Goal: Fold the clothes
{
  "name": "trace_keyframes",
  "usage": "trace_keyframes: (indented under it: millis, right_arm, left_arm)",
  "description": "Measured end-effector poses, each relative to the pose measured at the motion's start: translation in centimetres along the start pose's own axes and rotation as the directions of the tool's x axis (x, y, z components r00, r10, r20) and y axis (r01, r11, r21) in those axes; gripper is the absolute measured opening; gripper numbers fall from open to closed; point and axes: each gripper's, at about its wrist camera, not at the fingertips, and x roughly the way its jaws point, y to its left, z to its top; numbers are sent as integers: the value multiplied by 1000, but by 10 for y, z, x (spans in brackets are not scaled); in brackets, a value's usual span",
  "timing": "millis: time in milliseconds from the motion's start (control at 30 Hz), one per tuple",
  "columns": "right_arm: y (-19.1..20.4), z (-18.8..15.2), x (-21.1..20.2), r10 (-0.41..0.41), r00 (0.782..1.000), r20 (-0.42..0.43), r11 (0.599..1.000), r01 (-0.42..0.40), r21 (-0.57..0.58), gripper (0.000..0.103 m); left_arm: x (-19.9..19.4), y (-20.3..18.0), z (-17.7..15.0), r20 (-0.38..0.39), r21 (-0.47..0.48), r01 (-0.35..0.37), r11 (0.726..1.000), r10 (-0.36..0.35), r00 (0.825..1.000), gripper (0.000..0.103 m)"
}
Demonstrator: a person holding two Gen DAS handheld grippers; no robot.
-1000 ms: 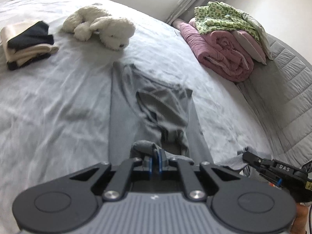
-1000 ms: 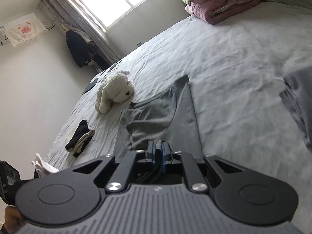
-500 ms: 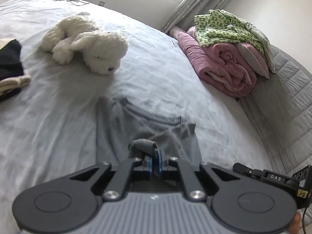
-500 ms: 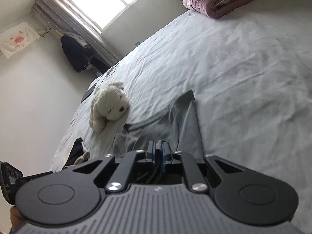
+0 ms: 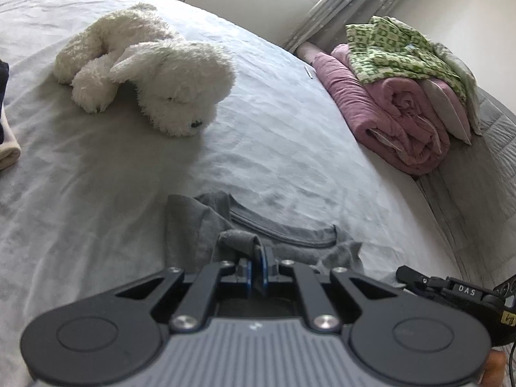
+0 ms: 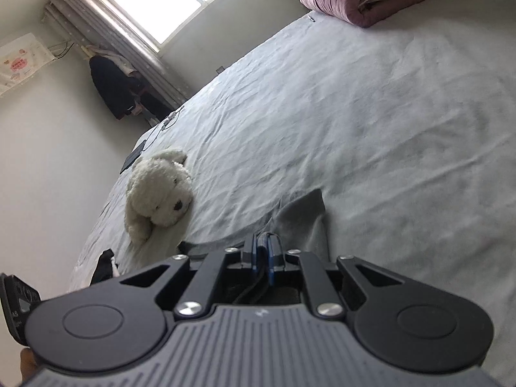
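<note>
Left wrist view: fingers (image 5: 249, 266) pressed together on a bunched lip of the grey T-shirt (image 5: 193, 229); cloth humps up over the blue pads. Left gripper (image 5: 258, 269) points down at the bed. Right wrist view: fingers (image 6: 271, 258) likewise pinched on a grey edge of the same shirt (image 6: 303, 216); right gripper (image 6: 262, 258) holds it low over the sheet.

Shirt lies on the bed sheet (image 5: 96, 167) just ahead of both grippers, collar band toward the pillows' end, lower part hidden under the tools. Judged mid-fold: held hem being carried toward the collar.

Handling, as a guess: thin jersey knit, light, limp, no stiffness; it will sag and drag between the two holds, and may slip from a shallow pinch. Best held at hem corners or side seams, both ends kept level and taut.

Materials: shirt matte, soft, ribbed neckline. Sheet pale grey, finely wrinkled. White plush dog (image 5: 151, 71), shaggy, lies beyond the shirt, apart from it. Rolled pink quilt (image 5: 393, 122) by the wall with a green-patterned cloth (image 5: 396, 51) on top, well apart.
</note>
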Motion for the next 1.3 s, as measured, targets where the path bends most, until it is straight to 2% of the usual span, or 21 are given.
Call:
trace_keyframes:
  millis: [367,700,800,867,900,967,1100,1167,1300]
  right_arm:
    - [-8,14,33,-20,1000,-1,999,20,35,10]
    - [-12,25,49,-42,999,13,999,41,36,10]
    - [-12,27,59,-73,997,5,997,73,22,10]
    - [-13,26,63,-82,997,-6,997,82,6,11]
    - [-13,26,62,-82,997,-2,997,82,-6,12]
    - [-11,27,53,-82,996,37,996,83,-25,16]
    - [-12,32,28,-69,990,122,996,75,-43,40]
    - [-8,32,20,-65,988,138,991,80,-111,40]
    - [3,26,30,-60,996,68,952,78,-296,40]
  left_arm:
    - [28,7,19,2,-27,18,999,-18,1000,6]
    - [49,15,28,-6,-41,-1,999,1,1000,6]
    - [53,21,30,-6,-67,4,998,-4,1000,7]
    - [54,24,32,-1,-86,11,996,-11,1000,26]
    - [50,26,33,23,-89,25,996,-23,999,42]
    - [41,29,36,58,-91,48,995,-42,997,44]
    - [24,32,38,93,-60,83,995,-78,993,44]
    - [17,32,34,89,-12,91,996,-89,992,46]
    - [24,29,23,69,74,54,996,-59,996,48]
